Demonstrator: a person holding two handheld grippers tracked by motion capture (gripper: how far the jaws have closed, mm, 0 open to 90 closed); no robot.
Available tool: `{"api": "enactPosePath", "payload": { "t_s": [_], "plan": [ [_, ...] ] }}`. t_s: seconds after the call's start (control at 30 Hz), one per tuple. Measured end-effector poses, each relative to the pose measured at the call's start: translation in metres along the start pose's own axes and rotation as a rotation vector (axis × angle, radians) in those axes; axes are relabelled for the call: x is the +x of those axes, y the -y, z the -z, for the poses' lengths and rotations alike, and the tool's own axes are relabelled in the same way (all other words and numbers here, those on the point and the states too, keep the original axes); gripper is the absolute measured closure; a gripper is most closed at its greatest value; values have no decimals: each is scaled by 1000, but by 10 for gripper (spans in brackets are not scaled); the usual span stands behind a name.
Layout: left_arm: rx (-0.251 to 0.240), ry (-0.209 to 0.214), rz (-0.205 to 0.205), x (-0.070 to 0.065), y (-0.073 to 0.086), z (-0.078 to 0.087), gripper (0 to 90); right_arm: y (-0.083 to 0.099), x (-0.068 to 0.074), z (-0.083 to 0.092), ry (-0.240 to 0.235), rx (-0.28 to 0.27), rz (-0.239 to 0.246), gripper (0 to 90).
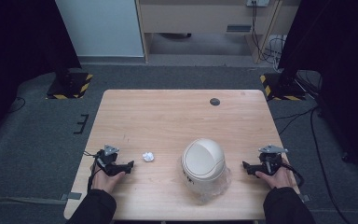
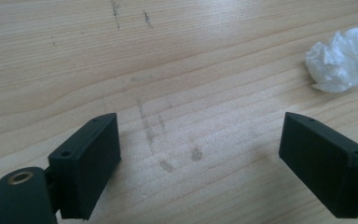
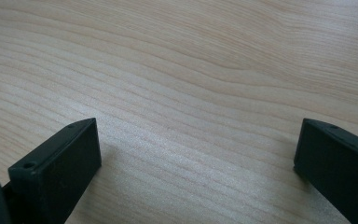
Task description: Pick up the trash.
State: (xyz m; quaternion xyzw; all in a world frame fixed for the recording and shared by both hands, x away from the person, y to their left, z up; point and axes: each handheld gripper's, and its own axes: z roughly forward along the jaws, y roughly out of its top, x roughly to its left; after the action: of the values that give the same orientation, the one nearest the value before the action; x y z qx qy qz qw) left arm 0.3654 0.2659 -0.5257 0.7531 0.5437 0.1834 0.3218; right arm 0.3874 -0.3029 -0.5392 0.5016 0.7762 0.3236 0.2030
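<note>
Both grippers are resting on the desk (image 1: 177,112) near its front edge, left gripper (image 1: 121,167) toward the front-left corner, right gripper (image 1: 251,168) toward the front-right, each with jaws spread wide and gripping nothing. A white domed bin (image 1: 203,164) is sitting on clear plastic (image 1: 214,186) between them near the front edge. A crumpled white wad (image 1: 148,157) is lying just right of the left gripper, apart from the bin.

Even, soft light; dark, slightly blurry edges.

We see a small white crumpled wad (image 1: 148,157) lying on the table (image 1: 168,116), just beside a white domed bin (image 1: 203,161) lined with a clear bag (image 1: 221,184).
</note>
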Motion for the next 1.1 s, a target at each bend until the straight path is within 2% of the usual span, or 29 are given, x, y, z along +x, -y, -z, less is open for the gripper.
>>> {"api": "enactPosePath", "payload": {
  "t_s": [0.07,0.1,0.4,0.53,0.57,0.6,0.63,0.73,0.77,0.8,0.9,0.93,0.97,1.0,1.1],
  "plan": [
    [-4,4,3,0,0,1,127,0,0,0,-1,0,2,8],
    [-32,13,12,-1,-3,5,129,1,0,1,-2,0,1,8],
    [-143,19,11,1,-12,22,136,1,0,1,-4,1,6,8],
    [-223,60,13,-1,-18,31,151,1,0,1,-6,0,7,8],
    [-223,60,13,-1,-18,31,152,1,0,1,-6,0,7,8],
    [-261,72,14,-2,-21,35,154,2,0,2,-7,0,8,8],
    [-277,76,15,-3,-23,37,154,2,0,2,-7,0,8,8],
    [-317,85,15,-4,-27,43,156,2,0,2,-7,0,9,8],
    [-317,85,15,-4,-27,43,156,2,0,2,-7,0,9,8],
    [-346,90,23,-6,-30,47,156,2,0,2,-7,0,9,8],
    [-372,103,30,-8,-33,52,160,2,0,2,-7,0,9,8],
    [-399,114,34,-11,-36,57,162,2,0,2,-7,0,9,7],
    [-399,114,34,-11,-36,57,165,2,0,2,-7,0,9,7],
    [-424,125,30,-14,-39,61,167,2,0,2,-7,0,8,7],
    [-448,136,18,-18,-44,67,170,2,0,1,-7,0,9,8]
  ]
}}
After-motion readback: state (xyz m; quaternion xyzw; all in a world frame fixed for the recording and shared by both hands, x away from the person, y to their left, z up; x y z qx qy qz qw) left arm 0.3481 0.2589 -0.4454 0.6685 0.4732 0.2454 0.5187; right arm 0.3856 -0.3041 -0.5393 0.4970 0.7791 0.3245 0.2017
